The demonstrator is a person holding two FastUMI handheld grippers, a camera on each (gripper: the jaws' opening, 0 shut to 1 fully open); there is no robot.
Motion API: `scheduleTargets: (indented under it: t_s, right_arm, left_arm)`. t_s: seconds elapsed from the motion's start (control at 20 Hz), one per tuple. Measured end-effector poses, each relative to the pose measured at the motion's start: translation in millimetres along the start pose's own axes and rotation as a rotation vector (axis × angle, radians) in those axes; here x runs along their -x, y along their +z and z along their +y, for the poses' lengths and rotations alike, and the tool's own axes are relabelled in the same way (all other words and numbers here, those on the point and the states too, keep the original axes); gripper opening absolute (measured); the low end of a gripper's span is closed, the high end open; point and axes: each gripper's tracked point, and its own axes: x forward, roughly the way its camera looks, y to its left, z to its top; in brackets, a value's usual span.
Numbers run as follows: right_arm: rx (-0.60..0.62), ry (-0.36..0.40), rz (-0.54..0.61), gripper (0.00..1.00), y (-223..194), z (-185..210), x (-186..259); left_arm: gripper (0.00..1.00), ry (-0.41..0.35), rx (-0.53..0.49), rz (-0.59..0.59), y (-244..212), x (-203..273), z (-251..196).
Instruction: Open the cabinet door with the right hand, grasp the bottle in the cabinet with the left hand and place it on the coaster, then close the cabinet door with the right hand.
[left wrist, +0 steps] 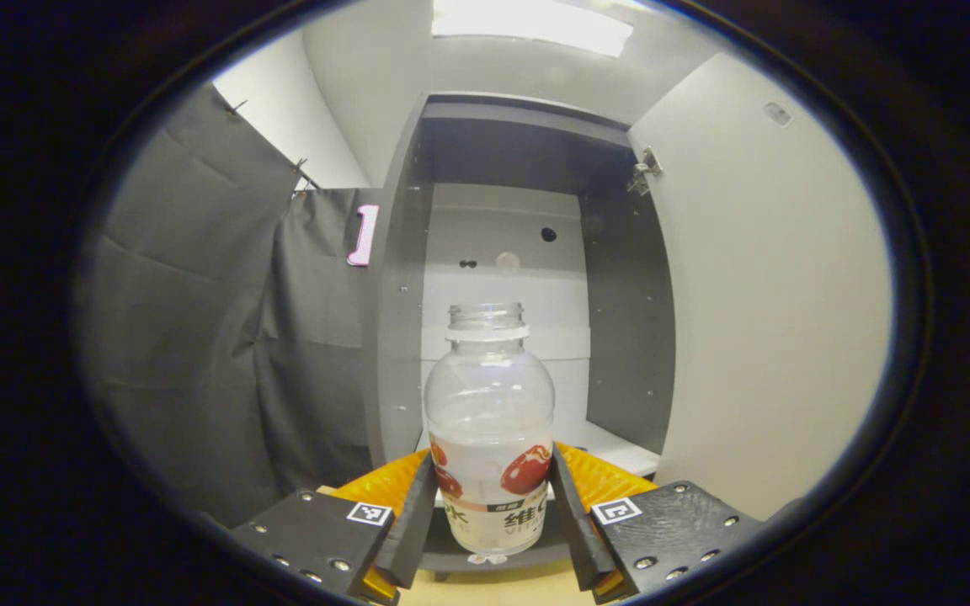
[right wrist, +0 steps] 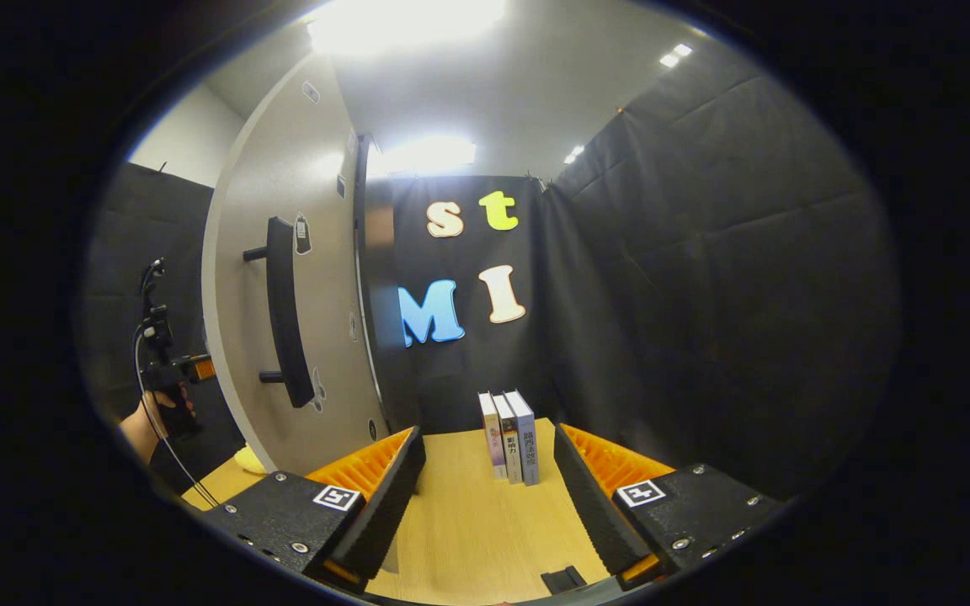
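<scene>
A clear, capless bottle (left wrist: 489, 396) with a red-fruit label stands upright between the fingers of my left gripper (left wrist: 492, 459), which is shut on its lower half. Right behind it is the open grey cabinet (left wrist: 628, 320), with its white door (left wrist: 771, 295) swung out to the right. My right gripper (right wrist: 487, 438) hangs open over the wooden table (right wrist: 468, 522), holding nothing. To its left is the open door (right wrist: 283, 210) with its black bar handle (right wrist: 283, 311), apart from the fingers. A pale yellow edge (right wrist: 247, 459), maybe the coaster, peeks out low beside the door.
Three books (right wrist: 508, 438) stand upright at the back of the table, ahead of my right gripper. A small black piece (right wrist: 563, 579) lies near the table's front edge. A hand (right wrist: 152, 421) holds the other gripper at far left. Black cloth walls surround the booth.
</scene>
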Motion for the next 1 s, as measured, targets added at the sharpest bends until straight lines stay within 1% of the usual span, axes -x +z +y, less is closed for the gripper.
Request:
scheduleTargets:
  t_s: [0.05, 0.25, 0.45, 0.65, 0.85, 0.95, 1.0]
  right_arm:
    - [-0.007, 0.006, 0.0, 0.95, -1, -1, -1]
    - [-0.028, 0.038, 0.003, 0.95, -5, -2, -8]
    - [-0.036, 0.03, -0.002, 0.95, -10, -8, -15]
    - [-0.045, 0.017, -0.004, 0.95, -17, -11, -22]
    - [-0.037, 0.004, -0.001, 0.95, -22, -13, -25]
    - [-0.032, -0.008, -0.005, 0.95, -23, -15, -26]
    - [-0.031, -0.009, -0.003, 0.95, -24, -16, -26]
  left_arm:
    - [0.71, 0.006, -0.014, -0.008, -2, 14, 1]
    - [0.71, 0.034, -0.058, 0.004, -26, 65, 2]
    - [0.71, 0.033, -0.073, 0.038, -60, 113, -9]
    - [0.71, 0.019, -0.043, 0.076, -97, 145, -19]
    - [0.71, 0.025, 0.024, 0.118, -136, 181, -24]
    - [0.75, 0.042, 0.034, 0.136, -159, 195, -22]
    - [0.71, 0.057, 0.034, 0.147, -171, 202, -20]
